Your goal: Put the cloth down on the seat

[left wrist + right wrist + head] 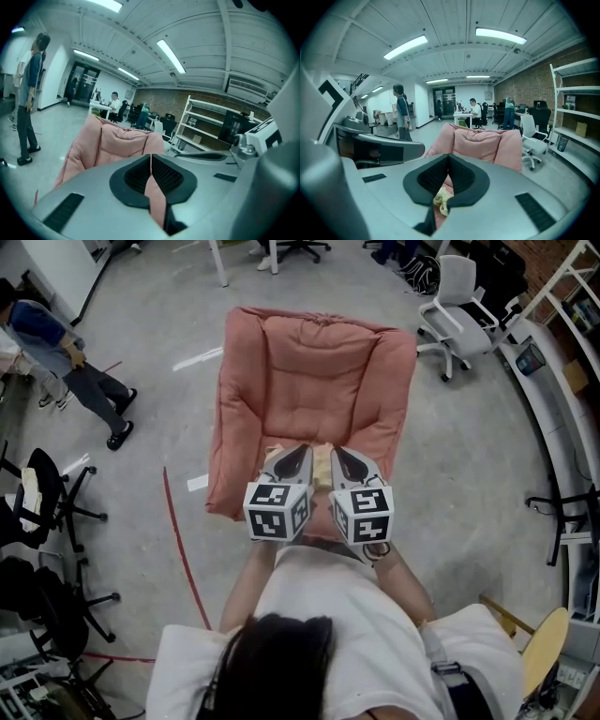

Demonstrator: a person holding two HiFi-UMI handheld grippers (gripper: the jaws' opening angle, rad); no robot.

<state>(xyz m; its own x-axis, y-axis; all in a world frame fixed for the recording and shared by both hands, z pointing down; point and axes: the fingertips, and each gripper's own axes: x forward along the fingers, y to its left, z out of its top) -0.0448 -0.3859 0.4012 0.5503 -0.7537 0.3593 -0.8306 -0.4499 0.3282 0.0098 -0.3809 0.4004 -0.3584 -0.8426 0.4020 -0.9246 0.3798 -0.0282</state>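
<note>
A pink padded seat [314, 381] stands on the grey floor in front of me. Both grippers hover side by side over its front edge. My left gripper [303, 449] is shut, and only the pink seat [117, 140] shows past its closed jaws [151, 157]. My right gripper [340, 453] is shut too. A small pale yellow cloth [322, 463] lies crumpled on the seat's front between the two grippers. In the right gripper view the cloth [442, 200] shows below the closed jaws [448, 157], not pinched at the tips.
A person [75, 371] stands at the left. A white office chair [459, 310] is behind the seat at the right, black chairs [47, 502] at the left. A red line [183, 559] runs along the floor. White shelving [562, 324] lines the right side.
</note>
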